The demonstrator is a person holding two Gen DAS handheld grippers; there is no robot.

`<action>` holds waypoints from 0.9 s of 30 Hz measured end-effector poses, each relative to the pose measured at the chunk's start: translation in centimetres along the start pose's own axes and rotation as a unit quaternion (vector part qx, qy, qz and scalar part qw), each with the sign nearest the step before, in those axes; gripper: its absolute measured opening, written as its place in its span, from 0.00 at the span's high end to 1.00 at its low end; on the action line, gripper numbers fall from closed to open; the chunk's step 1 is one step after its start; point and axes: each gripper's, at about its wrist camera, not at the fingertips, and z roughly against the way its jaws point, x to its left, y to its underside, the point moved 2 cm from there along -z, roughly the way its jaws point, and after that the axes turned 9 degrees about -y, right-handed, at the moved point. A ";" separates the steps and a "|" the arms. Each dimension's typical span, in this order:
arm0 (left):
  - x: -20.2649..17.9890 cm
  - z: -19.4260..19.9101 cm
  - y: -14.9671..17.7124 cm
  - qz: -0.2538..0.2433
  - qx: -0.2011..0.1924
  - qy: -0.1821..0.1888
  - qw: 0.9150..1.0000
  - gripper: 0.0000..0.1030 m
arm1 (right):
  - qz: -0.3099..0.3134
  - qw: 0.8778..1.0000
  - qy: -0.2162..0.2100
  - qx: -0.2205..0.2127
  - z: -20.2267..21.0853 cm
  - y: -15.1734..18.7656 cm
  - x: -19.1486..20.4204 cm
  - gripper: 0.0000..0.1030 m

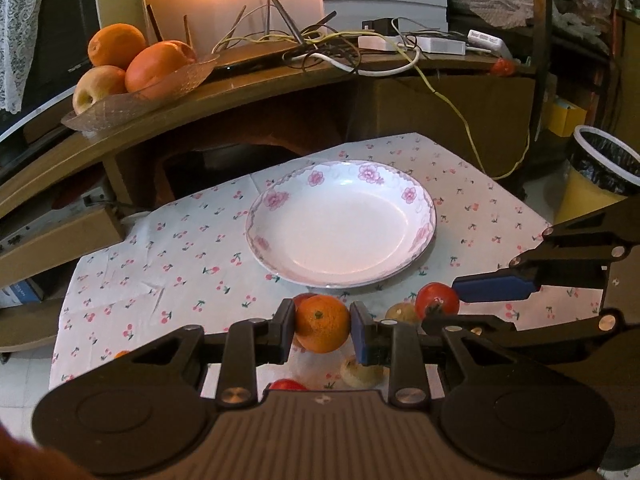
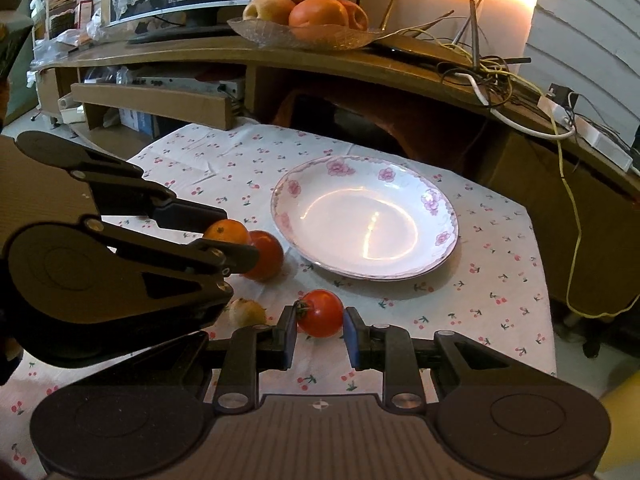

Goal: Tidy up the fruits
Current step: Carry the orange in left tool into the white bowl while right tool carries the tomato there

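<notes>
While the flowered plate [image 1: 340,224] waits bare at the middle of the cherry-print cloth [image 1: 160,256], both claws sit at its near edge with fruit between their pads. The left gripper [image 1: 323,330] is clamped on a small orange [image 1: 322,323], its jaws drawn in on the fruit's widest part. The right gripper [image 2: 320,326] has a red tomato [image 2: 321,313] between nearly closed jaws, pads at its sides and the green stalk pointing left. A second tomato [image 2: 264,255] lies on the cloth just behind the orange, and a pale, knobbly piece [image 2: 247,312] sits near the right claw's left finger; what it is cannot be told. Both held fruits look light and round, so likely to roll once set down. The orange's dimpled peel should give firm purchase, while the tomato's smooth, thin skin seems slippery and easily bruised, calling for a gentle squeeze across its middle rather than near the stalk.
</notes>
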 end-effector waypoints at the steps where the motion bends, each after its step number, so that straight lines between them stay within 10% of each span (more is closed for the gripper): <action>1: 0.0 -0.1 -0.1 0.001 -0.001 0.001 1.000 0.66 | 0.000 1.000 0.002 -0.001 0.0 -0.1 -0.1 0.76; 27: 0.7 -3.9 -3.9 0.032 -0.014 0.023 0.999 0.66 | -0.004 1.000 0.017 -0.014 -2.3 -3.0 -3.1 0.76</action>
